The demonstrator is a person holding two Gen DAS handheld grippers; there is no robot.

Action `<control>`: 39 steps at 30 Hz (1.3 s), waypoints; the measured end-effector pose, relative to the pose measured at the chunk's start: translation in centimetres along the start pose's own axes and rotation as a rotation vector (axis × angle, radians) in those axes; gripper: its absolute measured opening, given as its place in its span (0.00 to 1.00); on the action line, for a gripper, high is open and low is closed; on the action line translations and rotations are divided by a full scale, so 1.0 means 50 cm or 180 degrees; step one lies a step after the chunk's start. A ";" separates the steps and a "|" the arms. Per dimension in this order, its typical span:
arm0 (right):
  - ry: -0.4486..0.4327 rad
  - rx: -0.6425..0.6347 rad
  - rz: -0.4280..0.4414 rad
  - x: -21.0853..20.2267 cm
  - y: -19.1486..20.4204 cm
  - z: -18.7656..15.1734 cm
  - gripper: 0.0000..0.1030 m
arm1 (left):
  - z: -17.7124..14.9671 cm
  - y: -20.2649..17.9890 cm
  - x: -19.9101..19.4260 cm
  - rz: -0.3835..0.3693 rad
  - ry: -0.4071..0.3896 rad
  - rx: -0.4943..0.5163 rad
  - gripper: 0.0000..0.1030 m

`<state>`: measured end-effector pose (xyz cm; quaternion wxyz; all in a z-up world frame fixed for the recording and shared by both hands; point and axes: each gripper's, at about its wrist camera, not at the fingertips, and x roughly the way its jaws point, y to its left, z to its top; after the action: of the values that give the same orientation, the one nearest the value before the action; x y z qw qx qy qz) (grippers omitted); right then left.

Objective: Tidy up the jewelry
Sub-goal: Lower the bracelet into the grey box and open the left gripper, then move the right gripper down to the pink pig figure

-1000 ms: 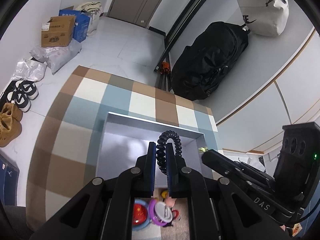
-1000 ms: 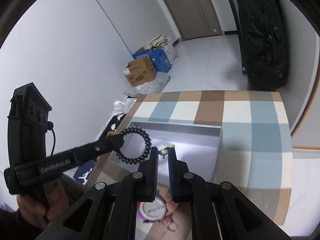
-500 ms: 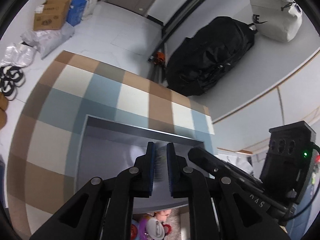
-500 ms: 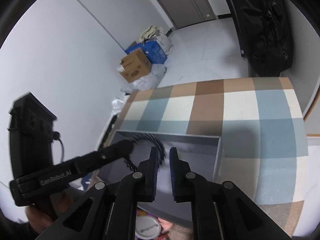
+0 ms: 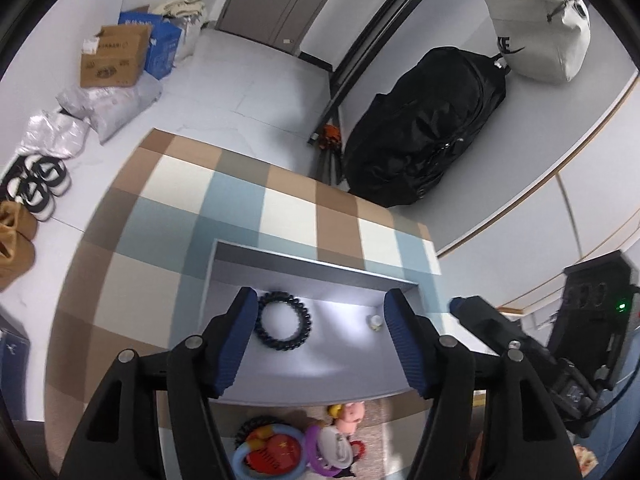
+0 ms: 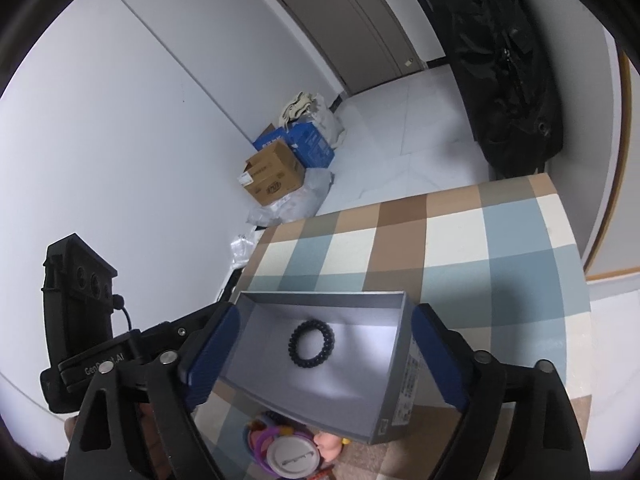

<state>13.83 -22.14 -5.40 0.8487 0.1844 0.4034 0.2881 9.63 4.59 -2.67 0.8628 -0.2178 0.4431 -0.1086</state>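
Both the left gripper and right gripper stood wide, empty; the black coil bracelet in the grey box looked light, springy, best pinched across its band.

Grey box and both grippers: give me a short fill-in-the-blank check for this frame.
1. The black spiral hair tie lies inside the grey ____.
2. The left gripper is ____, holding nothing.
3. The right gripper is ____ as well.
4. The pile of trinkets lies ____ the grey box, on the checked cloth.

Missing words: box; open; open; outside
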 end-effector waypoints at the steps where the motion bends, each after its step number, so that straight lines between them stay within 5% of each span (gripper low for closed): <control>1: -0.0016 -0.0016 -0.0016 -0.003 0.001 -0.002 0.92 | -0.002 -0.002 -0.002 0.0032 -0.0019 0.0031 0.60; 20: -0.0129 -0.0362 -0.0141 -0.040 0.041 -0.065 1.00 | -0.050 -0.017 -0.043 0.0348 -0.0299 0.0330 0.78; 39: 0.0073 -0.0468 -0.0412 -0.064 0.039 -0.136 1.00 | -0.116 -0.012 -0.076 0.0637 -0.0398 0.0453 0.79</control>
<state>6.15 -22.14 -6.62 0.8721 0.0919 0.4019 0.2636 2.69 3.88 -2.60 0.9085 -0.1172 0.3991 -0.0394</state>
